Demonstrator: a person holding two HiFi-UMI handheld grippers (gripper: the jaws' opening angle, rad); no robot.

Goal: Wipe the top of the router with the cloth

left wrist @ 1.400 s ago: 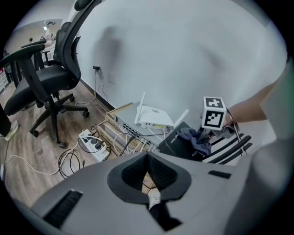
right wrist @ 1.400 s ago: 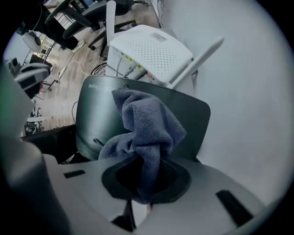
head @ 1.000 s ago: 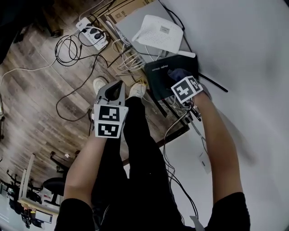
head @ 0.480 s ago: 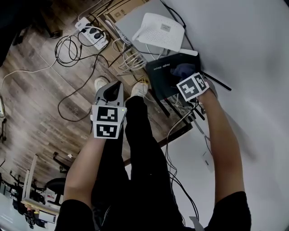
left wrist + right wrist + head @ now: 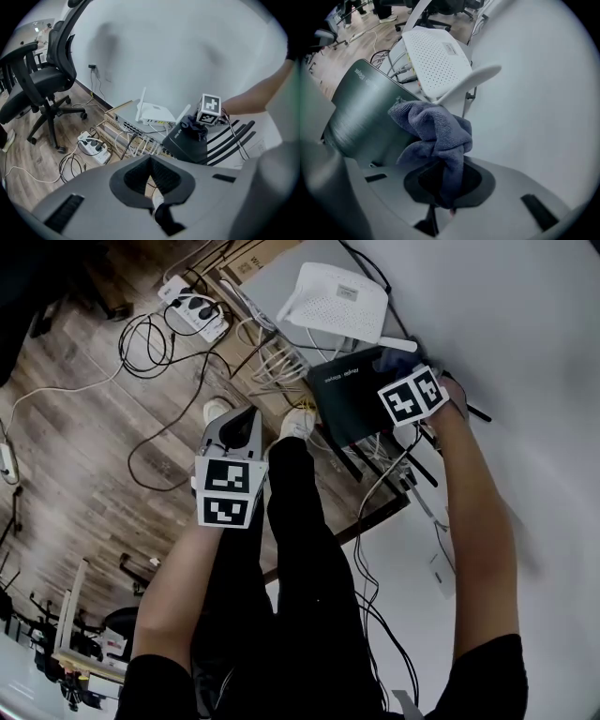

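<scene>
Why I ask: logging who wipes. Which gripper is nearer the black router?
Right. The right gripper holds the cloth on the black router; the left gripper hangs apart, above the floor.

Right gripper [image 5: 440, 187] extended forward, jaws clamped on cloth [image 5: 436, 129]; left gripper [image 5: 151, 173] held back, jaws together.

Right gripper view: lower end of cloth [image 5: 436, 129] buried between the pinching jaws of right gripper [image 5: 440, 187]. Black router [image 5: 365, 108] lost into dark left edge.
Head view: marker cube [image 5: 412, 396] hides the jaws and most of the cloth. Router print too small to read.
Left gripper view: office chair [image 5: 44, 82] cut off at upper left.
</scene>
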